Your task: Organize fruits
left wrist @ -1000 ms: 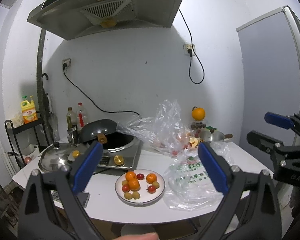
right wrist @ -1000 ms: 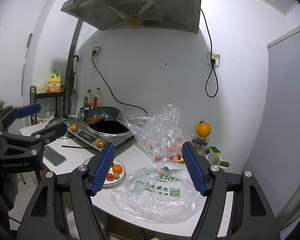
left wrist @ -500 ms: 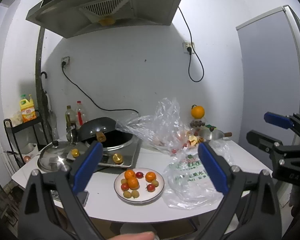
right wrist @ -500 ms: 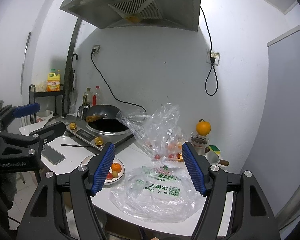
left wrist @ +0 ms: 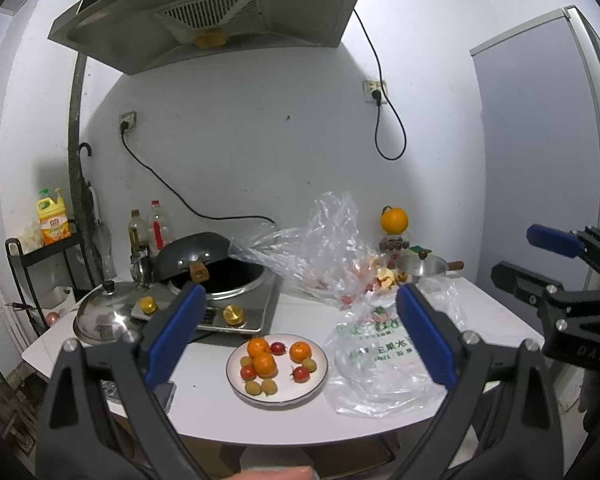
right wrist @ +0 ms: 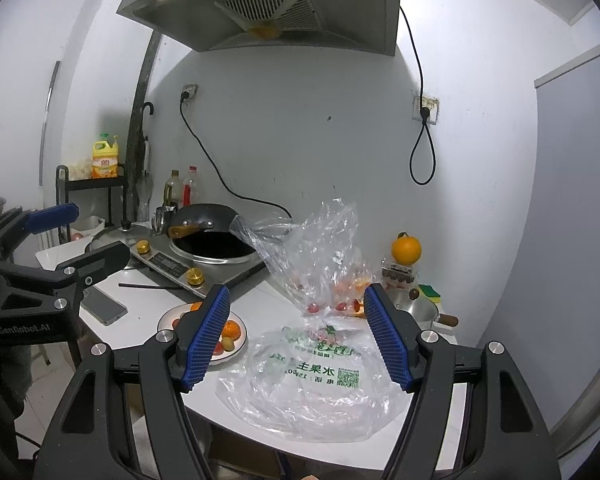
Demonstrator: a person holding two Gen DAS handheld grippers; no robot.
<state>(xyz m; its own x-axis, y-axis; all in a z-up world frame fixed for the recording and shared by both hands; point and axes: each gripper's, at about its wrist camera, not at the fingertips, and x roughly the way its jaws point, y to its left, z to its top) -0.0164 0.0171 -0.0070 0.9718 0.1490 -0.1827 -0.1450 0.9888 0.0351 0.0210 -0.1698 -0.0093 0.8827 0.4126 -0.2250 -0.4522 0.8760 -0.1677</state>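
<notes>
A white plate point(left wrist: 290, 395) near the table's front holds small oranges point(left wrist: 263, 363), red cherry tomatoes and yellowish round fruits. To its right lies a flat printed plastic bag point(left wrist: 380, 372). Behind that stands a crumpled clear bag point(left wrist: 324, 248) with more small fruit inside. My left gripper point(left wrist: 298, 336) hovers open in front of the plate, nothing between its fingers. My right gripper point(right wrist: 297, 336) is open too, above the printed bag point(right wrist: 316, 372), with the plate point(right wrist: 167, 317) to its left. Each gripper shows at the edge of the other's view.
An induction cooker with a black wok point(left wrist: 204, 252) and a steel lid point(left wrist: 104, 312) fill the table's back left. A phone point(right wrist: 102, 306) lies near the left edge. An orange point(left wrist: 394, 220) sits on a jar by a small steel pot point(left wrist: 424, 266). A rack stands far left.
</notes>
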